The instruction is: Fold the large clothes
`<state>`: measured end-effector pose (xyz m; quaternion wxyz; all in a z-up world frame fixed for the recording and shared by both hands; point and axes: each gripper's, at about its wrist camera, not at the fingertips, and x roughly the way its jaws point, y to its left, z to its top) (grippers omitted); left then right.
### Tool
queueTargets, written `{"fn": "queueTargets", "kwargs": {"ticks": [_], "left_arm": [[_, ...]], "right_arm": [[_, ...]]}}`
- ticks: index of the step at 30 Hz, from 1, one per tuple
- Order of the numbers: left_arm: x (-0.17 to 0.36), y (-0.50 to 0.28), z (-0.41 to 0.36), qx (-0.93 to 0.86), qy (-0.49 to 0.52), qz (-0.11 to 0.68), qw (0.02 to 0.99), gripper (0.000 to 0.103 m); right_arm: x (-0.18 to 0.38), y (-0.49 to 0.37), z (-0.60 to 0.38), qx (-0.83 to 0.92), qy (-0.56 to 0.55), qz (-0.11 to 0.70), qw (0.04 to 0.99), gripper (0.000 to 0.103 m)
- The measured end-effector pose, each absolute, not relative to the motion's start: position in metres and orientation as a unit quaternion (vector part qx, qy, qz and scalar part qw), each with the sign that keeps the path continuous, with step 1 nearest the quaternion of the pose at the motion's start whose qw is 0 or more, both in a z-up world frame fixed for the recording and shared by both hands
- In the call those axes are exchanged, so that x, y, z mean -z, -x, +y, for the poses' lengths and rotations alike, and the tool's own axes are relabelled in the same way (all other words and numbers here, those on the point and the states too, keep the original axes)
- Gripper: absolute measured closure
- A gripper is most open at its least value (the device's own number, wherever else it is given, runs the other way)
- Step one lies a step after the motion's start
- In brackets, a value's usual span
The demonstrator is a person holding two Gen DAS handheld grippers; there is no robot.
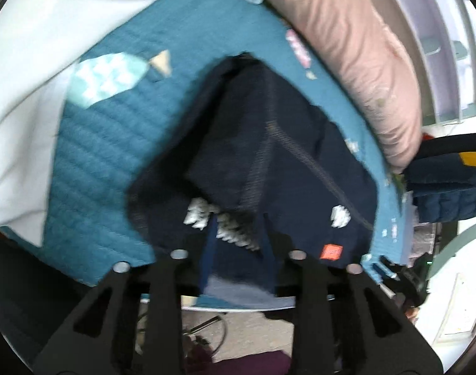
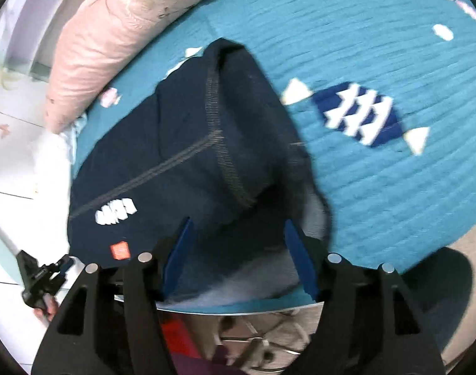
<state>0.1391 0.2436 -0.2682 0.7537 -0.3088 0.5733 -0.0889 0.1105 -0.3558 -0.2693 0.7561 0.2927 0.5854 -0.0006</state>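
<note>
Both tools tilt steeply down over the navy garment, which lies bunched on the teal quilt; left tool and right tool stand parted, gripping nothing.

Navy garment with grey stitching, white print and a small orange patch. Teal quilted bedspread with white-and-blue fish shapes. Pale pink pillow.
</note>
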Motion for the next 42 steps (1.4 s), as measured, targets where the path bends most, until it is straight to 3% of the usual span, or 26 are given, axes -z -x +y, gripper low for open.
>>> {"fn": "queueTargets", "kwargs": {"ticks": [2,4,9,11,12,14,17,20,26,29,31,33,34,35,36,38,39,42], "left_arm": [[0.267,-0.144,0.235,0.082,0.312,0.575,0.752,0.054],[0.269,-0.148,0.229,0.088,0.325,0.572,0.748,0.030],[0.287,-0.153,0.226,0.073,0.380,0.573,0.723,0.028],[0.300,-0.156,0.228,0.053,0.387,0.574,0.720,0.042],[0.307,-0.158,0.230,0.037,0.387,0.580,0.716,0.065],[0.324,-0.157,0.234,0.027,0.411,0.583,0.700,0.079],[0.326,-0.150,0.229,0.025,0.404,0.577,0.710,0.086],[0.315,-0.144,0.226,0.032,0.396,0.571,0.718,0.091],[0.279,-0.125,0.233,0.044,0.378,0.567,0.730,0.097],[0.295,-0.118,0.236,0.042,0.378,0.588,0.714,0.097],[0.322,-0.120,0.236,0.027,0.388,0.602,0.698,0.097],[0.339,-0.125,0.231,0.011,0.377,0.616,0.691,0.097],[0.338,-0.125,0.224,-0.001,0.369,0.617,0.695,0.096],[0.332,-0.125,0.220,-0.001,0.356,0.614,0.704,0.096],[0.326,-0.125,0.215,-0.001,0.339,0.614,0.713,0.088],[0.311,-0.122,0.204,0.008,0.297,0.618,0.728,0.060],[0.304,-0.119,0.199,0.016,0.291,0.620,0.729,0.054],[0.290,-0.109,0.181,0.049,0.296,0.617,0.727,0.054]], "right_arm": [[0.275,-0.117,-0.352,0.017,-0.291,0.589,0.754,0.045],[0.287,-0.126,-0.352,0.019,-0.323,0.585,0.744,0.045],[0.314,-0.139,-0.351,0.045,-0.378,0.585,0.716,0.047],[0.322,-0.142,-0.348,0.053,-0.391,0.580,0.713,0.061],[0.324,-0.143,-0.347,0.073,-0.377,0.586,0.714,0.067],[0.324,-0.141,-0.347,0.091,-0.382,0.583,0.712,0.074],[0.310,-0.131,-0.348,0.098,-0.385,0.568,0.721,0.087],[0.292,-0.124,-0.342,0.092,-0.357,0.556,0.745,0.091],[0.250,-0.095,-0.356,0.072,-0.374,0.538,0.752,0.092],[0.261,-0.091,-0.352,0.079,-0.357,0.556,0.746,0.092],[0.292,-0.095,-0.351,0.094,-0.358,0.579,0.727,0.090],[0.327,-0.099,-0.348,0.109,-0.357,0.611,0.698,0.079],[0.330,-0.097,-0.347,0.114,-0.358,0.611,0.696,0.079],[0.325,-0.093,-0.346,0.116,-0.361,0.602,0.703,0.070],[0.319,-0.090,-0.345,0.109,-0.364,0.597,0.707,0.055],[0.303,-0.079,-0.341,0.103,-0.370,0.586,0.714,0.038],[0.293,-0.071,-0.337,0.106,-0.372,0.584,0.714,0.037],[0.280,-0.057,-0.321,0.057,-0.386,0.583,0.713,0.036]]}}
